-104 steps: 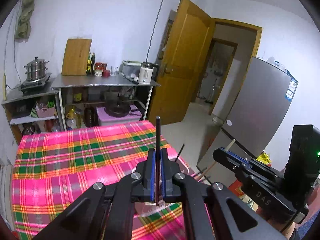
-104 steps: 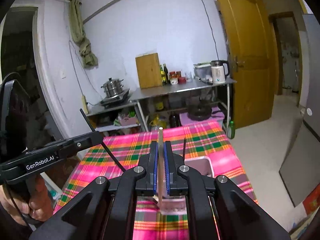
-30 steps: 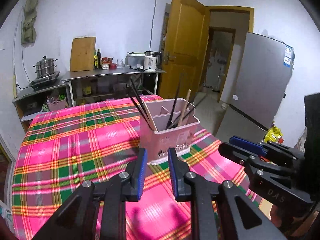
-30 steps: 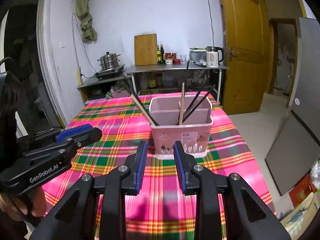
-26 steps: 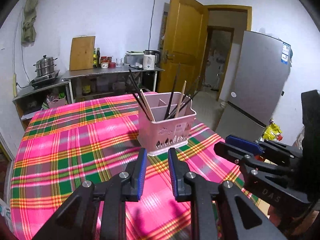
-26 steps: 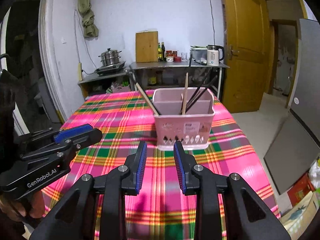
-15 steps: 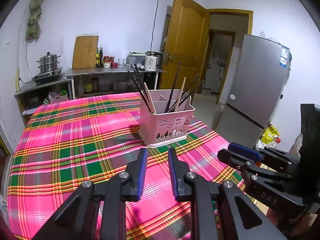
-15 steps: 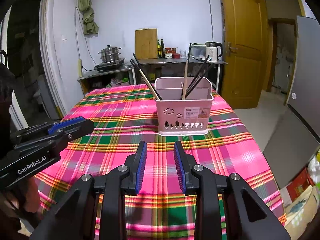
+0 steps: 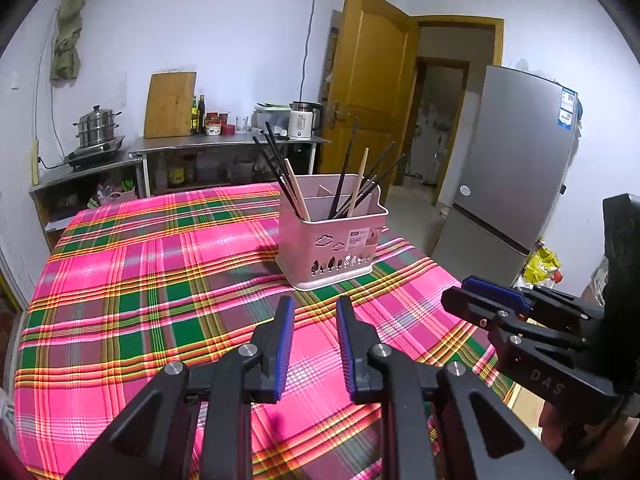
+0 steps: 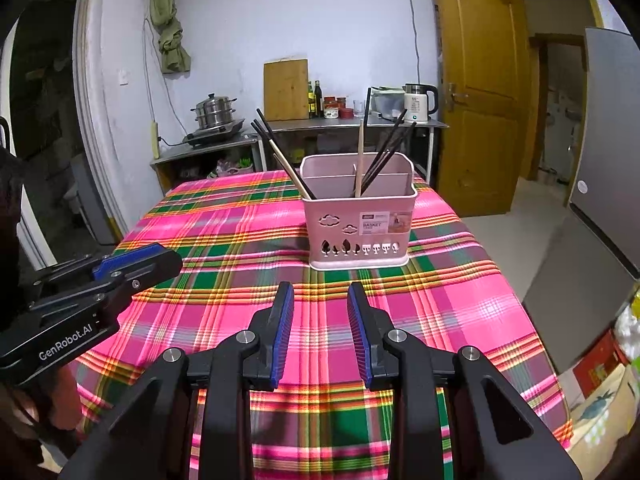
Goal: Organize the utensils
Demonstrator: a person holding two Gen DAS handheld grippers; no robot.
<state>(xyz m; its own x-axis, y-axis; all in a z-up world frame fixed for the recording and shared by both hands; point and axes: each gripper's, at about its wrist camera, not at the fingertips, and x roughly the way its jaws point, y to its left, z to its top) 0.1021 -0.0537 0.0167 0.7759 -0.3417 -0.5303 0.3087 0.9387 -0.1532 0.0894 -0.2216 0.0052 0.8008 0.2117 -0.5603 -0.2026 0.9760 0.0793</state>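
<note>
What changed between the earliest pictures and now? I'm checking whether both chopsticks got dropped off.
Both did. Earlier each gripper was shut on one chopstick above the pink basket. Now the left gripper and right gripper are open, empty and pulled back over the plaid tablecloth, and the chopsticks stand in the basket. The basket stayed where it was.

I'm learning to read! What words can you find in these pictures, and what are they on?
"GenRobot.AI": side of the left tongs.
"DAS": side of the right tongs.
"BASKET": sticker on the pink basket; its smaller print is too small.
Fridge stickers: too blurred to read.
</note>
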